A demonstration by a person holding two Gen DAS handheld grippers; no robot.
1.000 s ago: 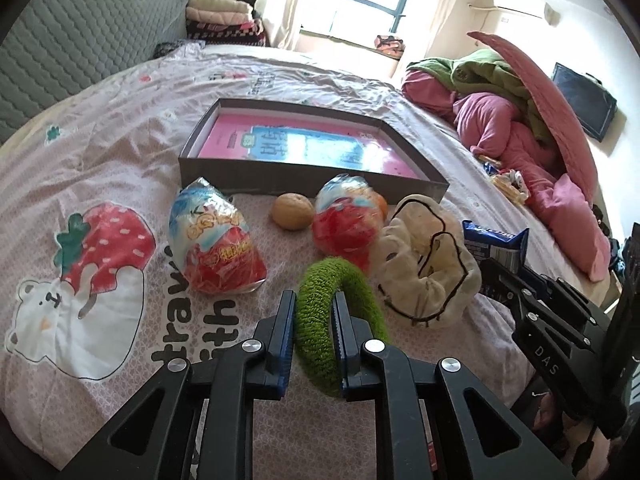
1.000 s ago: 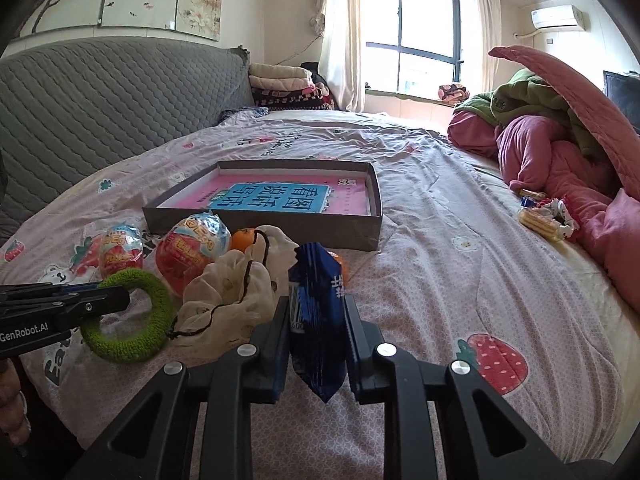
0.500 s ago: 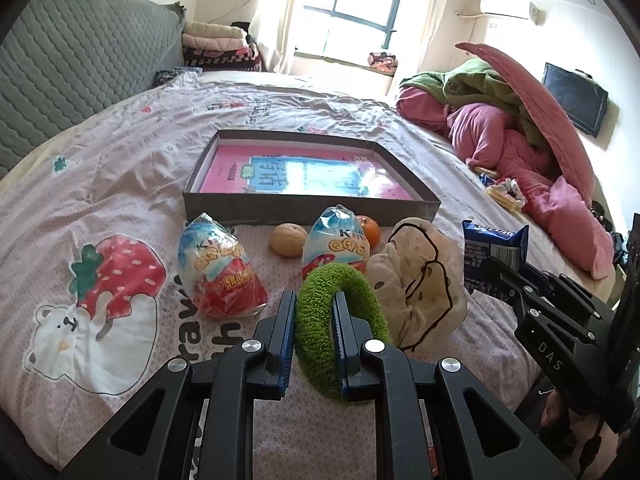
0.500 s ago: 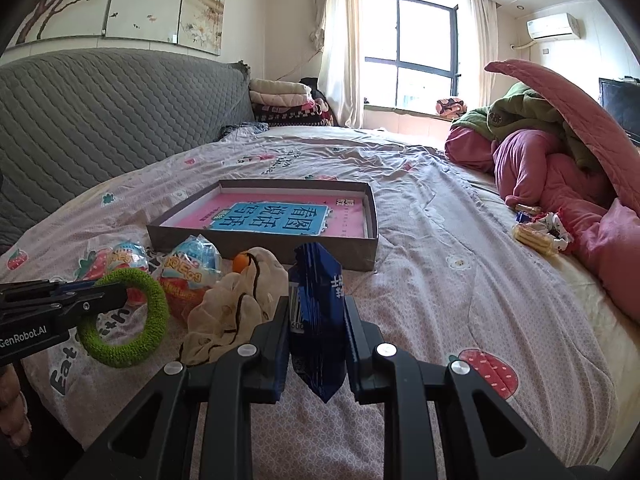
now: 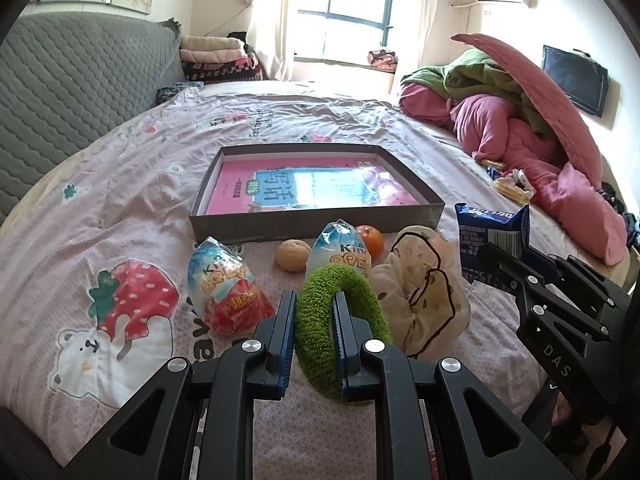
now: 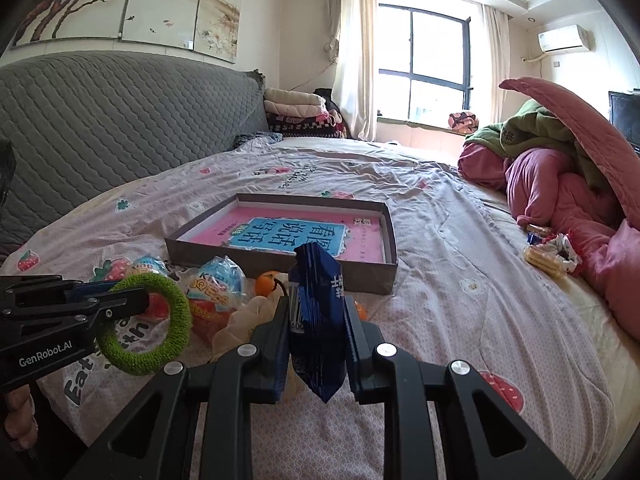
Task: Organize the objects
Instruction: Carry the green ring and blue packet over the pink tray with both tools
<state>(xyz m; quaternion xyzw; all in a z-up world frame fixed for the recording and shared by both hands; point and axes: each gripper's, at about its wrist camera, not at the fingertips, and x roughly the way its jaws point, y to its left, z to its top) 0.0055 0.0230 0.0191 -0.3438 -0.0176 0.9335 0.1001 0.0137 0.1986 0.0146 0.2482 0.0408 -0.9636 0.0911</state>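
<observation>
The wide bed [image 5: 132, 184], covered with a pale pink sheet printed with strawberries and a bear, is seen from higher up than a second ago in both wrist views: more of the window and far wall is now taken in, and the clutter has sunk lower in the picture. The shallow grey cardboard box lid with a pink and blue printed sheet inside [image 5: 320, 224] is left where it was, near the middle of the bed, and nothing has yet been placed in it. Just in front of it, the cream drawstring cloth bag [image 5: 424, 300], the two clear-wrapped red and blue snack packets [image 5: 224, 292], the tan walnut-like ball [image 5: 294, 255] and the small orange fruit [image 5: 370, 240] remain lying on the sheet. The fuzzy green fabric ring [image 5: 340, 332] has been lifted clear of the sheet and is gripped on its rim by the left gripper [image 5: 314, 336], whose fingers are closed tight on it. The dark blue foil snack packet [image 6: 318, 316] is pinched upright between the nearly closed fingers of the right gripper [image 6: 318, 344], also off the bed. It is judged that both picks are done and that a carry towards the box lid is what the task now calls for.
</observation>
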